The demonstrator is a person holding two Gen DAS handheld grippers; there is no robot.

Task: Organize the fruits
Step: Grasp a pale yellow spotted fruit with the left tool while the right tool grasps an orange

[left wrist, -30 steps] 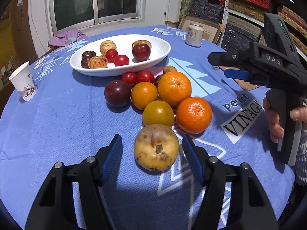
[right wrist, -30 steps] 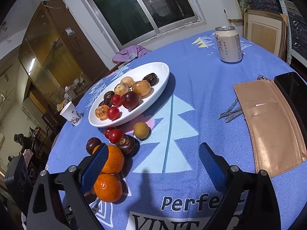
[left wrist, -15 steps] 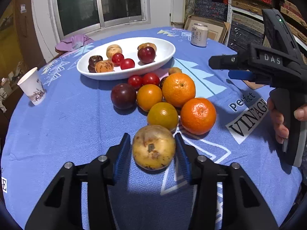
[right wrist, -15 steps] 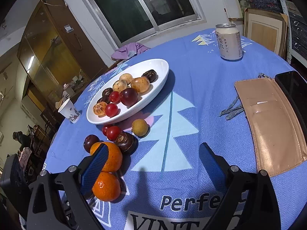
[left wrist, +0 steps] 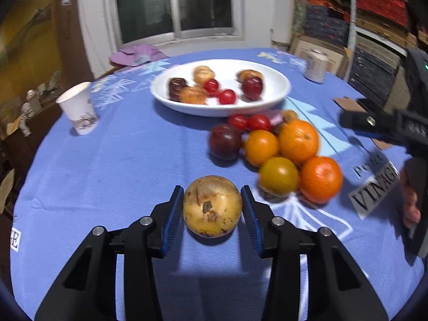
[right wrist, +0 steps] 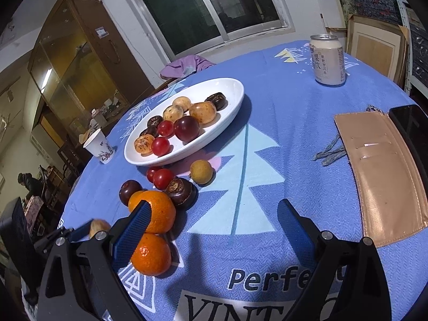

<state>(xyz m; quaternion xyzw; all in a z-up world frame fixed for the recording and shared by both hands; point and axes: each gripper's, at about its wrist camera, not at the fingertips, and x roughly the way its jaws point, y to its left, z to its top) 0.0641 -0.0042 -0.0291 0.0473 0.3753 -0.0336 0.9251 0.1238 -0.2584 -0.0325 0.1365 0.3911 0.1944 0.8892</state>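
My left gripper is shut on a yellow-brown spotted fruit, its blue pads pressing both sides; a shadow lies on the cloth under it. In the right wrist view that fruit peeks out at the lower left. Loose on the blue tablecloth to the right are oranges, a dark plum and red cherry tomatoes. Behind them a white oval plate holds several small fruits. My right gripper stands open above bare cloth, nothing between its fingers, with the oranges just left of it.
A paper cup stands at the left. At the far right is a drink can. A tan wallet and a dark phone lie at the right edge. A purple cloth rests at the back.
The left jaws closed from wide apart onto the yellow-brown fruit. The fruit now sits further left of the orange cluster. The right gripper has stayed put.
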